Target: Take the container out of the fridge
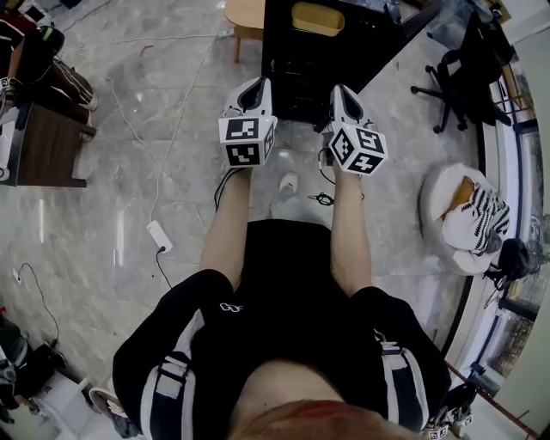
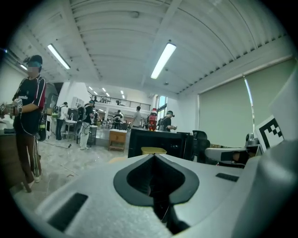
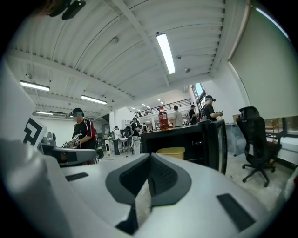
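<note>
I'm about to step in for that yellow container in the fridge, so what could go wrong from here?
Both the left gripper and right gripper are shut; reaching in like that could shove the container deeper. Cables lie on the floor in front of you, a likely trip. Bumping the fridge might topple the bottle on top.
</note>
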Motion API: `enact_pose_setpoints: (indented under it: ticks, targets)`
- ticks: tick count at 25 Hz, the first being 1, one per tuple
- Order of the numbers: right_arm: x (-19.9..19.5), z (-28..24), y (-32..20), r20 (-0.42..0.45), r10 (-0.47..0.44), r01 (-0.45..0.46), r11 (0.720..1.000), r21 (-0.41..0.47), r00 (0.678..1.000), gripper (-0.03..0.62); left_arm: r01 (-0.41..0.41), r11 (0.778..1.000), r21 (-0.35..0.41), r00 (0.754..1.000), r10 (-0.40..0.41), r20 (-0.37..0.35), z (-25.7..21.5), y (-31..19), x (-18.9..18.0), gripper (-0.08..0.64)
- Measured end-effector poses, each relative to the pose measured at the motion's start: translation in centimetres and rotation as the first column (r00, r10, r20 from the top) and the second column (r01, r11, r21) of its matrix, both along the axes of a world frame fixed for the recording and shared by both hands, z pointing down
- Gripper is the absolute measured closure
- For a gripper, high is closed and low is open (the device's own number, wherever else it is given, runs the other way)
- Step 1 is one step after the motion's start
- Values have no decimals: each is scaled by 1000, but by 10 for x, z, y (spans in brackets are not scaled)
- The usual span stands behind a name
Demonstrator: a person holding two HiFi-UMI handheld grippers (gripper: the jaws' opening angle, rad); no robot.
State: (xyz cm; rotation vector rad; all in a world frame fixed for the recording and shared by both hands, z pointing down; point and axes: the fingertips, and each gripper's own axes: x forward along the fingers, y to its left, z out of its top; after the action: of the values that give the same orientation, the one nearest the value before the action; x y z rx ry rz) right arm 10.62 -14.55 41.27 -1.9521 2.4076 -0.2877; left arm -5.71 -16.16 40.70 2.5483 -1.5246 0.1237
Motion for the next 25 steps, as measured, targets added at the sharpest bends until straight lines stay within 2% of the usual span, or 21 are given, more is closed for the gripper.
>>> enact_pose_setpoints:
  ticks: [3,6,12,15,19,22,25]
  targets:
    - [33,-1,-41,2,14,-14,1000,-4,1000,580,-4,1000,-1,1000,3,-24,2,-36,25,549]
    - [59,-2,-82,8,19,-19,1000,-3,1000,580,-8,1000,-7,1000,8,-13,7,-70,46,551]
    - [81,10,-145,-5,-32,32,999,-12,999,580,32,999,-38,999,-32,-21,20,-127,70,549]
    - [86,24,-160,23,-38,38,999,-32,999,580,39,996,-79,999,-41,-29,31,-138,75,549]
    - [84,38,-170,38,-61,63,997,-55,997,580,49,994,-97,999,-51,-16,37,-145,74,549]
    - [80,45,-174,17,-80,81,995,-64,997,580,64,989,-132,998,-63,5,49,-152,75,551]
    - [80,48,-177,-25,-97,95,993,-70,995,580,43,989,-140,999,-46,-20,52,-158,84,549]
